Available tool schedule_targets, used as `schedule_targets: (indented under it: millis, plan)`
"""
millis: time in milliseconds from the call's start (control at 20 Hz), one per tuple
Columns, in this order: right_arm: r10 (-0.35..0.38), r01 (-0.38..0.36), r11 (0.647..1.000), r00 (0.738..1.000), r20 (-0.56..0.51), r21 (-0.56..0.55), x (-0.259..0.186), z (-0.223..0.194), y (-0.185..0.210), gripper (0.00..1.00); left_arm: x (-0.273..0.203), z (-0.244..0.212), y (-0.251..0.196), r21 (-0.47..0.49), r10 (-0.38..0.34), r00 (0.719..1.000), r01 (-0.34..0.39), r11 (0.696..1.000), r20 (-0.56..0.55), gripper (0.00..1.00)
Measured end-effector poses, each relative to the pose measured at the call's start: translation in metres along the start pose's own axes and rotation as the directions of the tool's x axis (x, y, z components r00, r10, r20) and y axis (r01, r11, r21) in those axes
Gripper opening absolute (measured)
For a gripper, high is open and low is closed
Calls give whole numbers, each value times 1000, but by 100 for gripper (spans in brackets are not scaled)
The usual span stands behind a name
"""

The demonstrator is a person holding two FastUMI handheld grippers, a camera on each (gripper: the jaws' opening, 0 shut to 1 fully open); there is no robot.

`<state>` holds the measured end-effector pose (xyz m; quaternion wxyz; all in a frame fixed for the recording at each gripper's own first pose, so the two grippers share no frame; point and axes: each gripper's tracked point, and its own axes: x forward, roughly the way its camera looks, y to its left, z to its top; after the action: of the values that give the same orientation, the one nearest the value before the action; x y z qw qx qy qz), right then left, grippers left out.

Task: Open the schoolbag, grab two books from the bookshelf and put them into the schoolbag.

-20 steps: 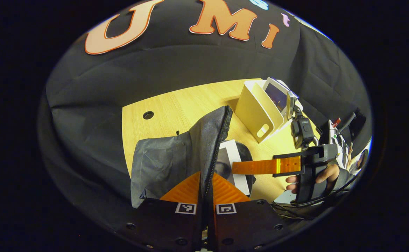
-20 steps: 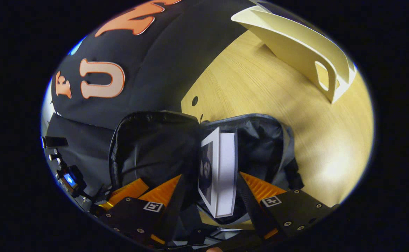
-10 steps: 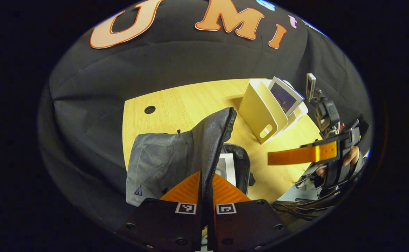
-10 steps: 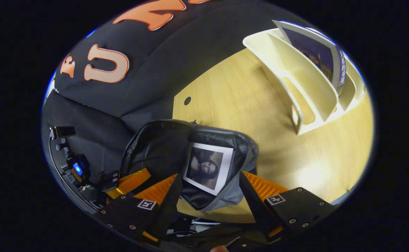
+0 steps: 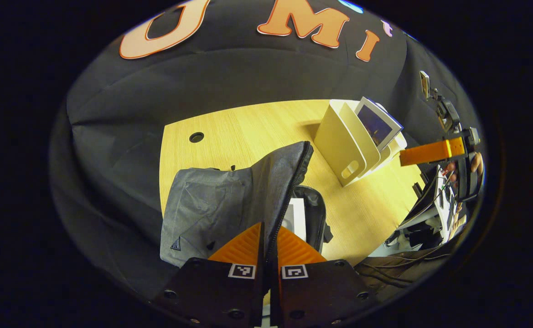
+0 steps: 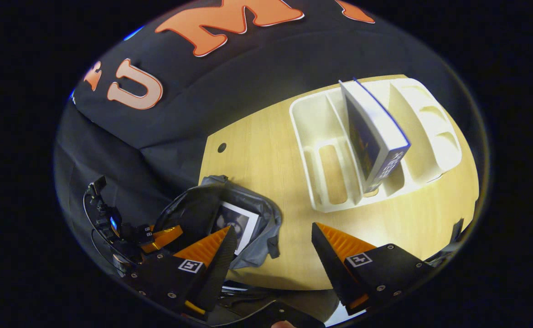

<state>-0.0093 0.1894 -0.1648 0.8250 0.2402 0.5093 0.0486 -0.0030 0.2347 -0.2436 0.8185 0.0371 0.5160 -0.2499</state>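
The left gripper (image 5: 266, 237) sits low over the grey schoolbag (image 5: 211, 200), its two fingers pressed together on the raised, zippered edge of the bag's flap, which runs up between them and stands lifted above the wooden table (image 5: 248, 132). Just right of that pinched edge, inside the open mouth of the bag, part of a white-bordered book (image 5: 293, 214) lies in the dark lining.

In the right gripper view, the right gripper (image 6: 271, 239) hangs over the table with its fingers spread wide and nothing between them. The schoolbag (image 6: 266, 223) lies below and to the left of this claw, its mouth gaping, and the book with the grey picture cover (image 6: 236, 223) rests flat inside it, partly behind the claw's left finger. The bag's right rim lies close beside that finger; the right finger is well apart from the bag, over bare wood.

Ahead of the right gripper, farther up the table, stands the cream bookshelf (image 6: 321, 136), a rack of upright dividers. A dark blue book (image 6: 375, 136) leans tilted in one of its middle slots, spine toward the claw. From the left gripper view the same bookshelf (image 5: 339, 141) stands beyond the bag, with the right gripper (image 5: 403, 159) held up in the air just to its right by a hand (image 5: 473, 164).
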Motion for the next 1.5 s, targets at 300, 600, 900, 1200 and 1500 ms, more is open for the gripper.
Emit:
schedule_targets:
  millis: [300, 600, 900, 1200, 1500]
  plan:
    - [-93, 91, 989, 996, -10, -115, -36, 48, -45, 98, 9, -2, -8, -23, 20, 1000, -21, 1000, -23, 7]
    - [-166, 157, 972, 985, -36, -174, -37, 94, -76, 98, 16, -6, -16, -78, 43, 998, -46, 996, -41, 7]
    - [-199, 174, 958, 976, -93, -229, -11, 123, -95, 96, 18, -8, -17, -132, 77, 996, -83, 988, -50, 7]
    - [-207, 169, 959, 966, -156, -228, 16, 132, -112, 93, 19, -11, -18, -168, 105, 992, -114, 979, -65, 7]
    - [-231, 186, 957, 952, -202, -221, 44, 137, -129, 83, 22, -11, -21, -196, 123, 989, -137, 971, -83, 7]
